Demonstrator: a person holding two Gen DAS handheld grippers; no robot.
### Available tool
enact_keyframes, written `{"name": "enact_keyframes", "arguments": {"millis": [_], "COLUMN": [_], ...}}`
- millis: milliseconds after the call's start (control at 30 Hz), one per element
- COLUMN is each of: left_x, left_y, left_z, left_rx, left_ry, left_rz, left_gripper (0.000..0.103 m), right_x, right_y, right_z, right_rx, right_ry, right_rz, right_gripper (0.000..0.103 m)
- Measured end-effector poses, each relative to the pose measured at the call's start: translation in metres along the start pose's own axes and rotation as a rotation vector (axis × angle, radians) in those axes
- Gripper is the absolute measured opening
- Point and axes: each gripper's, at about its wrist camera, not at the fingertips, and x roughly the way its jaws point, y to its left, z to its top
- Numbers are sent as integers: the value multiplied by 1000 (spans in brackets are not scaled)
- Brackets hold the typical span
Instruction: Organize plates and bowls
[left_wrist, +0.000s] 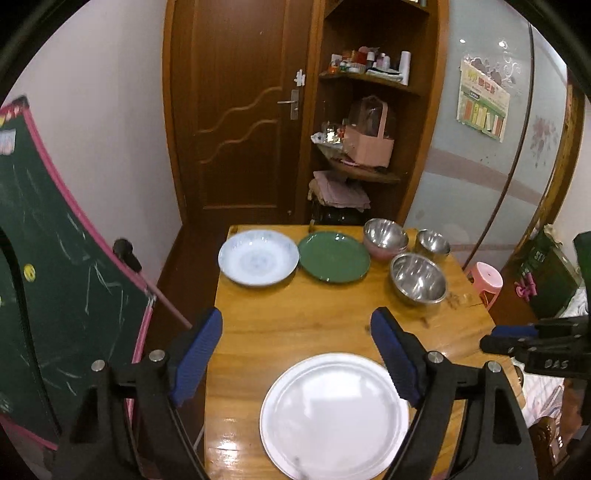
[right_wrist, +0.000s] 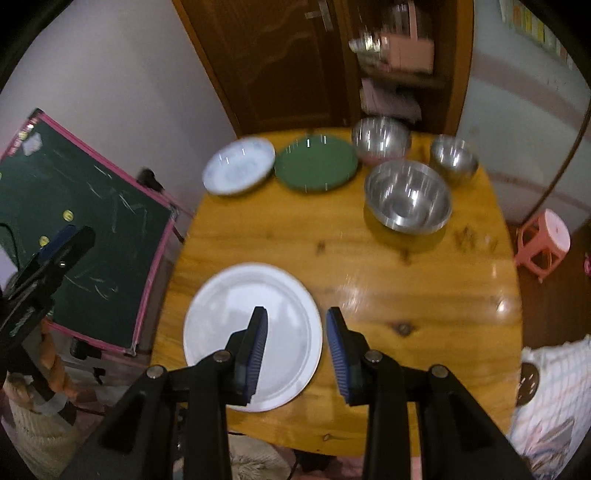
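Note:
A large white plate (left_wrist: 334, 417) (right_wrist: 253, 336) lies at the near end of the wooden table (right_wrist: 406, 295). Along the far end are a white patterned dish (left_wrist: 258, 256) (right_wrist: 239, 165), a green plate (left_wrist: 334, 256) (right_wrist: 316, 162), a steel bowl nested in a pink bowl (left_wrist: 386, 234) (right_wrist: 380, 138), a small steel bowl (left_wrist: 432, 242) (right_wrist: 452, 157) and a large steel bowl (left_wrist: 419, 278) (right_wrist: 408, 195). My left gripper (left_wrist: 297, 314) hangs wide open above the table with nothing between its fingers. Over the white plate's right rim, my right gripper (right_wrist: 296, 311) is partly open and empty.
A green chalkboard with a pink frame (left_wrist: 55, 277) (right_wrist: 92, 240) leans left of the table. A pink stool (left_wrist: 487, 280) (right_wrist: 546, 240) stands to the right. Behind the table are a wooden door (left_wrist: 240, 110) and a cluttered shelf unit (left_wrist: 365, 129).

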Motion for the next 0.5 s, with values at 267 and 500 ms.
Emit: {"name": "enact_keyframes", "arguments": {"millis": [267,500], "left_x": [-18,-21], "left_y": [-16,3], "left_z": [54,98], "left_rx": [-30,-85], "left_ry": [0,-40], "left_rz": [7,53], "left_gripper": [91,91], "right_x": [-62,-95], "right_y": [-17,-29], "right_z": [39,89], "right_rx": [-45,-60], "right_ry": [-140,-248], "right_rz": [8,-22], "right_gripper": [33,36]}}
